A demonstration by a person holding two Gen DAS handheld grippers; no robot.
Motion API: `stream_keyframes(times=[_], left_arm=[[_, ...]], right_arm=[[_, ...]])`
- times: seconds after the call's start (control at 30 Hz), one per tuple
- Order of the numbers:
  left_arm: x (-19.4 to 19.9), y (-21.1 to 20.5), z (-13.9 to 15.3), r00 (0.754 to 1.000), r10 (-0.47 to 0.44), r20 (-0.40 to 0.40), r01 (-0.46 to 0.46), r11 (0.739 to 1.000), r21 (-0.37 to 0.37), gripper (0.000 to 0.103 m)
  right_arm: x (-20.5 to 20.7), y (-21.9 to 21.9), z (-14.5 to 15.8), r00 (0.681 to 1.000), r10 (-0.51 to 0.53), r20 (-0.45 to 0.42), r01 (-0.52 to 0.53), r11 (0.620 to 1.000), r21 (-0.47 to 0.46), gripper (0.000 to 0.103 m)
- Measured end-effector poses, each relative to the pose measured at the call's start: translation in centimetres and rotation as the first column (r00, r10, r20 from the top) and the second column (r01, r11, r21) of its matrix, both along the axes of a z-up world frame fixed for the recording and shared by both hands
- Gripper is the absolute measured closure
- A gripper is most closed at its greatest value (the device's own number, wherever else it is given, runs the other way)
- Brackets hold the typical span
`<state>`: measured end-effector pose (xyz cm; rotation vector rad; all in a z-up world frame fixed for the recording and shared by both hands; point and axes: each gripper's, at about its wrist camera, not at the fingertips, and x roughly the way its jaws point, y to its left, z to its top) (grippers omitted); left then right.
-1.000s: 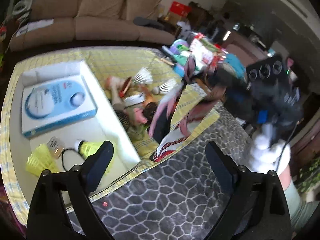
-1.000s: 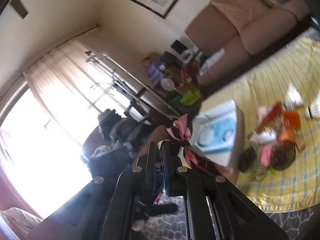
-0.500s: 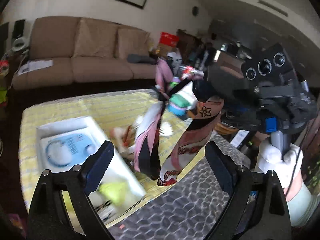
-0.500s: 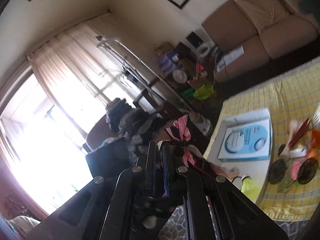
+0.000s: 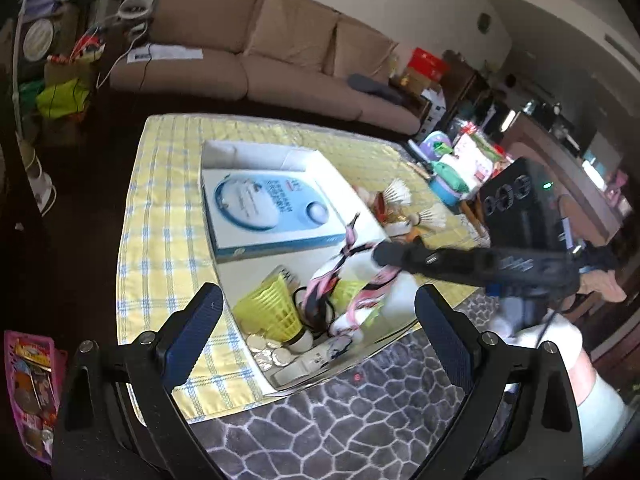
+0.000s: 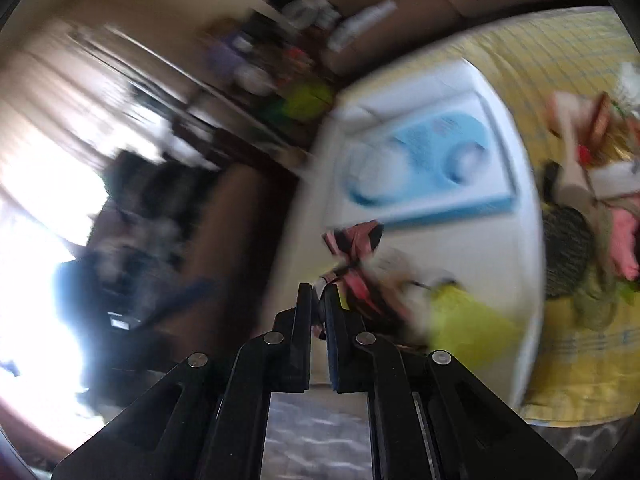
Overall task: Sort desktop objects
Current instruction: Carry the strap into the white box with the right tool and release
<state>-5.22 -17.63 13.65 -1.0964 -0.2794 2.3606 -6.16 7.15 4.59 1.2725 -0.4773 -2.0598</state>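
My right gripper (image 6: 318, 300) is shut on a pink, black and white ribbon bundle (image 5: 340, 280), which hangs into the near end of a white box (image 5: 256, 156) on the yellow checked cloth. In the left wrist view the right gripper (image 5: 384, 254) reaches in from the right over the box. The box holds a blue and white carton (image 5: 268, 212), yellow shuttlecocks (image 5: 272, 312) and a black hair tie. My left gripper (image 5: 316, 332) is open and empty, hovering above the box's near corner. The right wrist view is blurred.
A heap of loose things, with white shuttlecocks (image 5: 400, 194), hairbrushes (image 6: 568, 240) and pink items, lies on the cloth right of the box. A brown sofa (image 5: 260, 52) stands behind the table. A grey patterned rug (image 5: 340, 432) lies in front.
My right gripper has carried the ribbon bundle from the air down into the near end of the white box. My left gripper has swung to look down on the box.
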Motion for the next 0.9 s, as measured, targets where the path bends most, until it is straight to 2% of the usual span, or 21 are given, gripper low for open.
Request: stream_keyframes(times=[0.07,0.17,0.3,0.33,0.37,0.4,0.43,0.67,0.9], left_arm=[[-0.1,-0.2,-0.6,1.0,0.0,0.01,0.0,1.0,0.004,0.007],[-0.4,-0.2,-1.3,1.0,0.003,0.024,-0.004,1.0,0.018,0.007],[-0.3,-0.4,-1.7,0.999,0.013,0.042,-0.015,0.999,0.03,0.007],[-0.3,-0.4,-1.7,0.999,0.016,0.049,-0.017,0.999,0.032,0.007],[-0.4,-0.4,-1.8,0.998,0.019,0.055,-0.021,0.999,0.031,0.007],[-0.3,-0.4,-1.7,0.998,0.02,0.057,-0.022,0.999,0.031,0.007],[-0.2,-0.5,-1.7,0.998,0.021,0.057,-0.022,0.999,0.031,0.007],[0.3,0.5,-0.9,0.999,0.028,0.04,-0.026,0.999,-0.03,0.001],[0.7,2.8,-0.5,0.999,0.023,0.027,-0.021,0.997,-0.076,0.0]], right_arm=[[0.0,-0.9,-0.5,0.999,0.021,-0.026,-0.017,0.993,0.115,0.096],[0.1,-2.3,-0.8,0.996,0.07,-0.058,-0.056,0.974,0.218,0.095],[0.4,-4.1,-1.8,0.99,0.141,0.018,-0.139,0.932,0.334,0.084],[0.7,-4.1,-1.6,0.989,0.144,0.027,-0.144,0.927,0.346,0.076],[1.1,-4.0,-1.0,0.99,0.143,0.013,-0.139,0.928,0.346,0.062],[1.6,-3.8,-0.3,0.989,0.148,-0.006,-0.137,0.928,0.346,0.054],[2.2,-3.4,0.4,0.988,0.154,-0.025,-0.136,0.927,0.351,0.041],[4.8,0.3,5.2,0.986,0.105,-0.13,-0.054,0.937,0.346,0.031],[5.4,2.5,5.8,0.986,0.053,-0.158,0.007,0.935,0.353,0.018]])
